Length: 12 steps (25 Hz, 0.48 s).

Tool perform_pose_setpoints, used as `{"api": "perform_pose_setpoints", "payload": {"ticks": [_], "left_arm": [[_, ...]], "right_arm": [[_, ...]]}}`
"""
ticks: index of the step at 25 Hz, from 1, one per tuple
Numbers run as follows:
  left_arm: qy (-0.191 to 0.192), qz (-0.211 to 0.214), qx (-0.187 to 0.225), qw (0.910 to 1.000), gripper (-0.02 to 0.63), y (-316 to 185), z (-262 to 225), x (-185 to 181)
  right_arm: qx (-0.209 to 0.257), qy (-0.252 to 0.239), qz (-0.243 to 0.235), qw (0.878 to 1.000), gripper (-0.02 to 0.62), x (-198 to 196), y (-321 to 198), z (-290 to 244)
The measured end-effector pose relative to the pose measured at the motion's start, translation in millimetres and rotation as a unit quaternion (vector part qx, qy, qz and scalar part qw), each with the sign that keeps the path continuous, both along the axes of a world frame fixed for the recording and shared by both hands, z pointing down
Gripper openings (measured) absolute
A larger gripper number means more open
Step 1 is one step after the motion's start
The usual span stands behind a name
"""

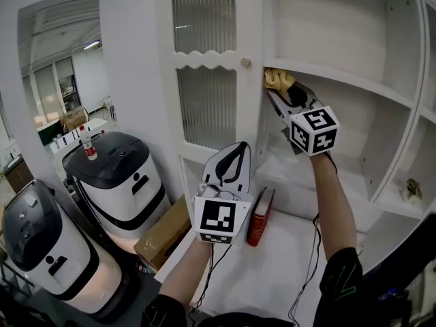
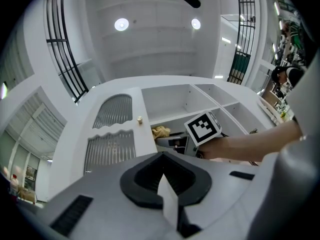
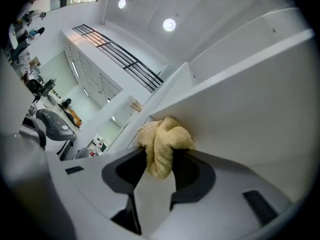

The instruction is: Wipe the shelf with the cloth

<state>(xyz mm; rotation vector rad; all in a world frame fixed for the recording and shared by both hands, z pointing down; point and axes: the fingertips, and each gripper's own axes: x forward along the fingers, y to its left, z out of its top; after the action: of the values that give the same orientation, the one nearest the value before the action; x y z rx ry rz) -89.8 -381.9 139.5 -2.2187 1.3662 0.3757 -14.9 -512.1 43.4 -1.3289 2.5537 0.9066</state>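
A yellow cloth is bunched against the left end of the white shelf board, next to the cabinet's upright. My right gripper is raised to that shelf and shut on the cloth, which bulges out past the jaws and touches the shelf's front edge. My left gripper hangs lower, in front of the cabinet door, shut with nothing in it. In the left gripper view the closed jaws point up at the cloth and the right gripper's marker cube.
A ribbed-glass cabinet door with a small knob stands left of the shelves. A red book leans on the lower counter. Two white-and-black machines and a cardboard box sit at the left. A small object rests on a right shelf.
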Motion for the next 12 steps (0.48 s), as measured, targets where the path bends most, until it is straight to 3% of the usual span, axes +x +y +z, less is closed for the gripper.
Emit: {"api": "perform_pose_setpoints", "payload": {"ticks": [5, 9, 12], "left_arm": [[-0.003, 0.01, -0.008, 0.9999, -0.002, -6, 3, 11], [-0.053, -0.022, 0.027, 0.998, -0.002, 1, 2, 28], [-0.065, -0.012, 0.033, 0.9973, -0.002, 5, 4, 40]], "right_arm": [[0.03, 0.009, -0.032, 0.999, 0.158, -8, 24, 0], [0.051, 0.023, -0.071, 0.996, 0.158, -13, 46, 2], [0.054, -0.003, -0.115, 0.992, 0.16, -4, 61, 1]]}}
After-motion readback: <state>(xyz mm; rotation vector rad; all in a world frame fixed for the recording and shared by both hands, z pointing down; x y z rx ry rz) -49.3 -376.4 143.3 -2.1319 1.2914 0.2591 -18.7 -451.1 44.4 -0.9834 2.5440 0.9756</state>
